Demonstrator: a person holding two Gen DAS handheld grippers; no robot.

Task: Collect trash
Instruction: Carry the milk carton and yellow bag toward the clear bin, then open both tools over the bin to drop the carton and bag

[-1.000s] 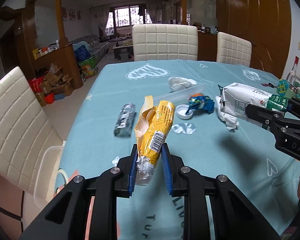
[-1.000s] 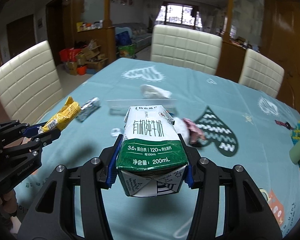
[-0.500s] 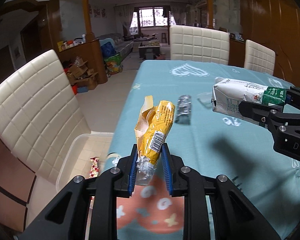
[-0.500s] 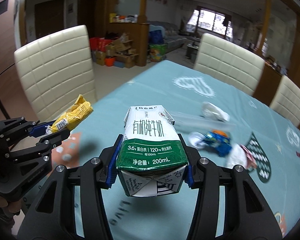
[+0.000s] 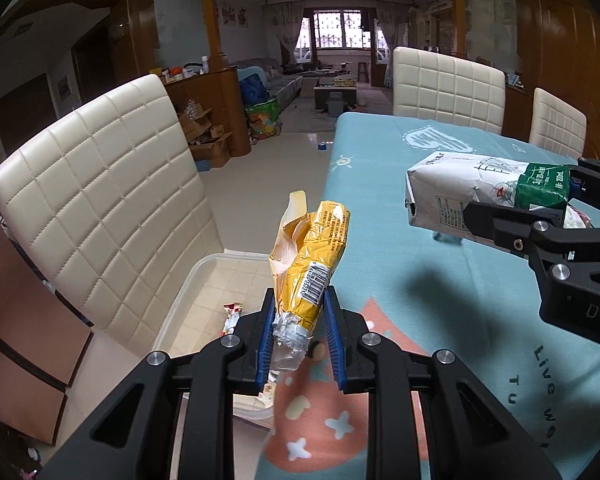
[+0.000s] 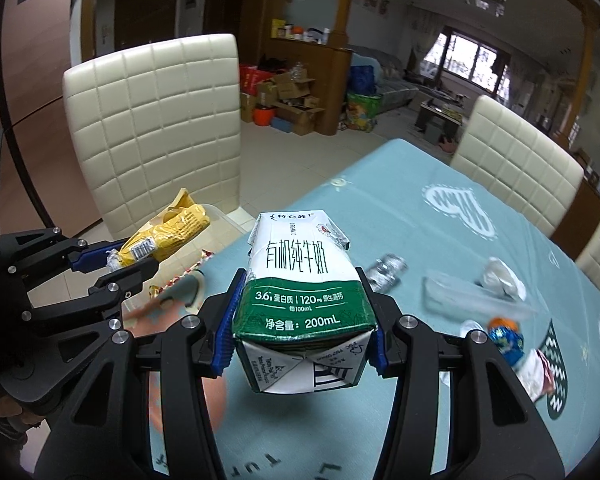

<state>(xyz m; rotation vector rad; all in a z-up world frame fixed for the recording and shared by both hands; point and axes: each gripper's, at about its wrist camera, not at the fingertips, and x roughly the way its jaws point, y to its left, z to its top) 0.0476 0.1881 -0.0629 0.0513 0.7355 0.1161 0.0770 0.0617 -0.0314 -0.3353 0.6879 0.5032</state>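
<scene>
My left gripper [image 5: 298, 336] is shut on a crumpled yellow snack wrapper [image 5: 310, 264] and holds it above the table's left edge, over a clear plastic bin [image 5: 204, 280] on the floor. A red-and-white wrapper [image 5: 231, 314] lies in the bin. My right gripper [image 6: 302, 320] is shut on a green-and-white milk carton [image 6: 300, 276], held over the table. The carton [image 5: 476, 196] shows at the right of the left wrist view. The left gripper with the wrapper [image 6: 164, 236] shows at the left of the right wrist view.
A teal tablecloth [image 6: 380, 216] covers the table. On it lie a silver wrapper [image 6: 388, 270], a clear plastic strip [image 6: 460, 296], a white crumpled piece [image 6: 500, 276] and a blue wrapper [image 6: 508, 336]. A cream chair [image 5: 100, 200] stands left of the bin.
Both grippers have swung left with their loads, from over the middle of the table to its left edge. The bin has come into view under the left gripper.
</scene>
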